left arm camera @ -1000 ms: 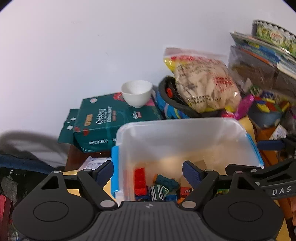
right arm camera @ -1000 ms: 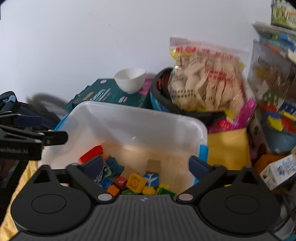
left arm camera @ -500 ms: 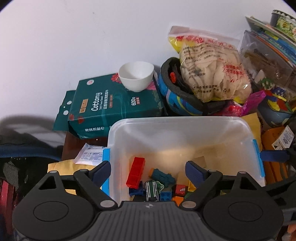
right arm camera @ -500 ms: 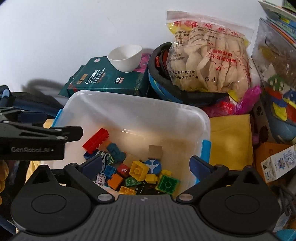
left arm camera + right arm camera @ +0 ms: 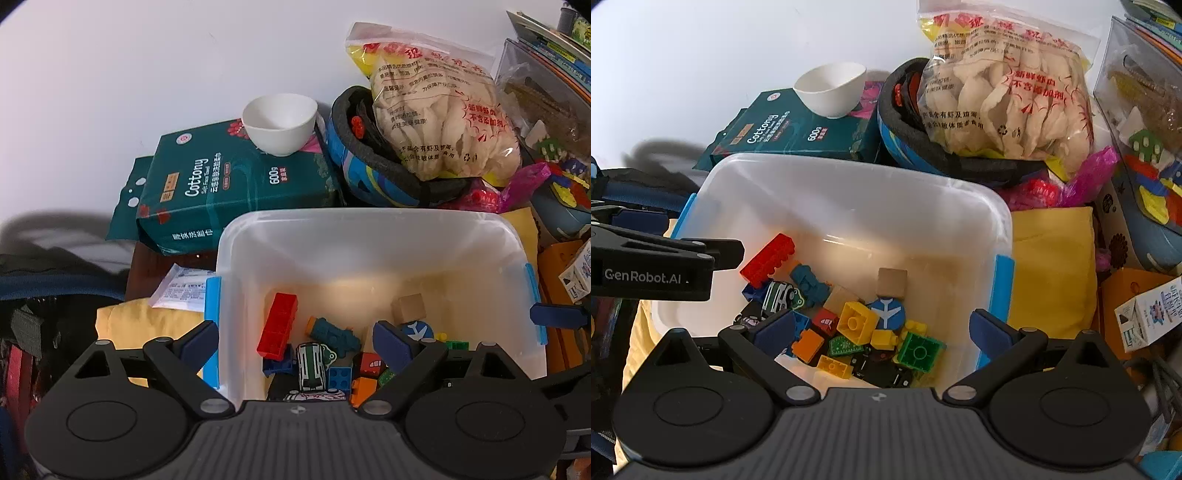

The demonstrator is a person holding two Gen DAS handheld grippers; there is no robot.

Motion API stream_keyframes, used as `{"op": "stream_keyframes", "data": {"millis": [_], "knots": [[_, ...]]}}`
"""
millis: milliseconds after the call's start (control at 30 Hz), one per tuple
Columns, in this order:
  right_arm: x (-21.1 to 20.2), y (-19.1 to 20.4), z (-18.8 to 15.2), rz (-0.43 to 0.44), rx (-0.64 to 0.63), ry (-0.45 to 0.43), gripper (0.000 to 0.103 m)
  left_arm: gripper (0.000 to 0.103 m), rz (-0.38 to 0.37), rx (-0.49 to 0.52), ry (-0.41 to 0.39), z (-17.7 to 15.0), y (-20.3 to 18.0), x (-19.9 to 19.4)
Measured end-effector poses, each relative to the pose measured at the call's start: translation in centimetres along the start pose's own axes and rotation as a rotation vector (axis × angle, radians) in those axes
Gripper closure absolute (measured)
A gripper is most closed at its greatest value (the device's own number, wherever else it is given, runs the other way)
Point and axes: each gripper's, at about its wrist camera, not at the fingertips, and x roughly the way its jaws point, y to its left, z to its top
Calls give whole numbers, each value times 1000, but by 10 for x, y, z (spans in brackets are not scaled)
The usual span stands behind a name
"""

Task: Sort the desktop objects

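Both the left gripper (image 5: 295,341) and the right gripper (image 5: 882,332) hang spread wide and empty over the near end of the clear bin (image 5: 849,199), whose toy blocks (image 5: 857,323) are partly hidden behind the black gripper bodies.

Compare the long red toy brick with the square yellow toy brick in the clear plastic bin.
The long red toy brick is a narrow bar with several studs; the square yellow toy brick is short, with one big round stud. The red one lies at the heap's left edge, propped on a blue piece; the yellow one sits mid-heap beside the blue disc. Both lie loose in the clear plastic bin, ungripped.
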Motion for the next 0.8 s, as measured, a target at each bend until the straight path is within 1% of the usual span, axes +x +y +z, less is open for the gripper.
{"op": "stream_keyframes", "data": {"millis": [300,800], "knots": [[4,4,-1,-3,-6,8,0,10,2,20,14,-6,-5,5],[3,3,-1,-13,-9,13,0,10,-3,21,21,-8,-3,7]]}}
